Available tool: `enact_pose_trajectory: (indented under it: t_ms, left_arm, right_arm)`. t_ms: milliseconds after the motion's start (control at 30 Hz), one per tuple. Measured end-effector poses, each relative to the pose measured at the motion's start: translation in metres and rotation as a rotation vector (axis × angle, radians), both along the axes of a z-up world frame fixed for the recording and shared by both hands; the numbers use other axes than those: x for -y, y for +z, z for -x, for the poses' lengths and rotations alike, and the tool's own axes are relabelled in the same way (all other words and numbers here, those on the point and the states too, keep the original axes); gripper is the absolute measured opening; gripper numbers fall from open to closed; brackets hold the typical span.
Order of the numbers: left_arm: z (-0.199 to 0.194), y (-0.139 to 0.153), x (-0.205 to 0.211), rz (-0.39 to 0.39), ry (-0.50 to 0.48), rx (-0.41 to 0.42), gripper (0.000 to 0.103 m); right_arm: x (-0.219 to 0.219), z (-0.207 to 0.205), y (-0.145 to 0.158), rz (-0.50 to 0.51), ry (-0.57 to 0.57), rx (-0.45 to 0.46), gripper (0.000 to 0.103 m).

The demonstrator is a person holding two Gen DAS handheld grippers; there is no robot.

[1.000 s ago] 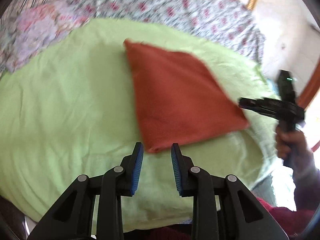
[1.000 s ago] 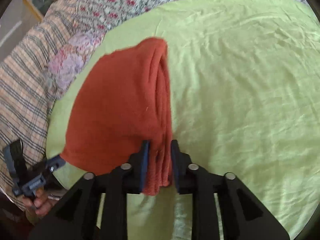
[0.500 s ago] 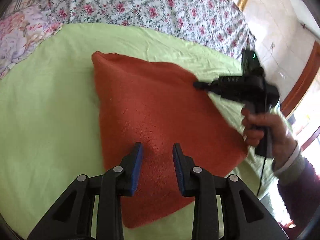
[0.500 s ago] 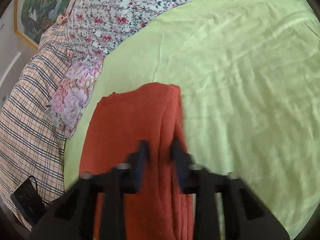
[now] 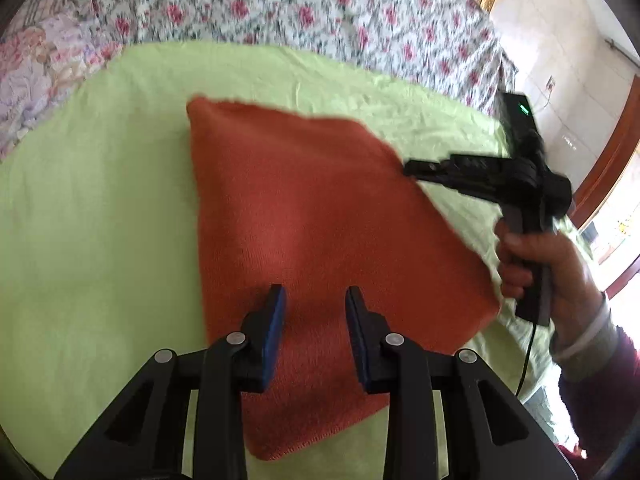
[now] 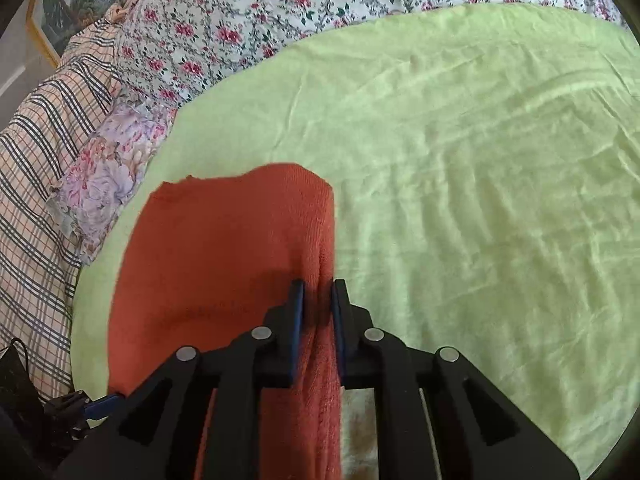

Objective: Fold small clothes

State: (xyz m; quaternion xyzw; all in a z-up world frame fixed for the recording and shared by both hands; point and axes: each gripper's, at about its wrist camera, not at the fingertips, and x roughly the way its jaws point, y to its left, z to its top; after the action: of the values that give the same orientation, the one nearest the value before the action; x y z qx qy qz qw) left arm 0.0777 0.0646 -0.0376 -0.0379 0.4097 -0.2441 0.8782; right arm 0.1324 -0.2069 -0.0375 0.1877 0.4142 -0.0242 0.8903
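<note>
The red cloth (image 5: 320, 216), a small folded piece of knitted or terry fabric, lies flat on a light green sheet (image 5: 100, 220) spread over a bed, its near corner under the left gripper (image 5: 314, 312) and its right edge caught in the right gripper (image 6: 316, 300). It looks soft, light and limp, several layers thick along the right edge, so it should bend wherever it is lifted and sag between two holds; a pinch at a corner or along a doubled edge, through all the layers at once, looks the safest place to take it, and the rough pile should keep it from slipping. The left gripper hovers low over the near part of the cloth with its blue-padded fingers (image 5: 276, 320) parted and nothing between them, pointing away across the fabric. At right, the person's right hand (image 5: 536, 264) grips the black handle of the right gripper, held roughly level with its tip at the cloth's far right corner. From that gripper's own camera, the jaws stand narrow, pressed on the bunched right edge, which runs back between them and under the tool. Beyond the sheet lie a flowered bedspread (image 5: 320, 12), a checked blanket (image 6: 32, 184) at far left, and a framed picture (image 6: 72, 4) on the wall.
</note>
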Motion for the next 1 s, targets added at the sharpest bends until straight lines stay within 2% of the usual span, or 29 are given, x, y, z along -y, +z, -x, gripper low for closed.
enact_pose_trajectory:
  t_ms: [67,167,300,367,400,433,500,633,767,833,1000]
  left_arm:
    - [-0.011,0.009,-0.004,0.022,0.007,0.014,0.035]
    - [-0.045,0.014,-0.006,0.043,0.032,0.001,0.035]
    - [-0.096,0.003,-0.01,0.104,0.051,-0.088,0.033]
    - [-0.119,-0.013,-0.007,0.069,0.061,-0.15,0.025]
    - [-0.123,-0.018,-0.006,0.05,0.065,-0.156,0.012]
    - [-0.127,-0.021,-0.006,0.037,0.065,-0.156,0.007]
    - [-0.13,-0.023,-0.009,0.057,0.061,-0.165,0.007]
    - [-0.118,-0.015,-0.009,0.032,0.07,-0.136,0.01]
    - [-0.069,-0.002,-0.013,0.024,0.07,-0.093,0.012]
    - [-0.043,0.003,-0.016,0.05,0.059,-0.083,0.018]
    - [0.017,-0.01,-0.013,0.012,0.051,-0.085,0.021]
  right_arm:
    - [-0.008,0.013,0.018,0.008,0.002,0.043,0.017]
    - [-0.036,0.026,0.032,0.005,0.092,0.075,0.017]
    - [-0.055,0.028,0.011,0.034,0.13,0.013,0.017]
    - [-0.049,0.025,-0.007,0.049,0.093,-0.051,0.017]
    - [-0.042,0.025,-0.016,0.029,0.087,-0.059,0.015]
    - [-0.035,0.026,-0.022,-0.011,0.081,-0.041,0.014]
    - [-0.029,0.025,-0.024,-0.039,0.075,-0.04,0.012]
    - [-0.035,0.029,-0.015,-0.019,0.086,-0.042,0.013]
    - [-0.043,0.045,-0.002,-0.015,0.112,-0.023,0.016]
    - [-0.049,0.059,0.004,0.0,0.136,-0.01,0.016]
    - [-0.057,0.099,0.01,0.025,0.173,-0.005,0.016]
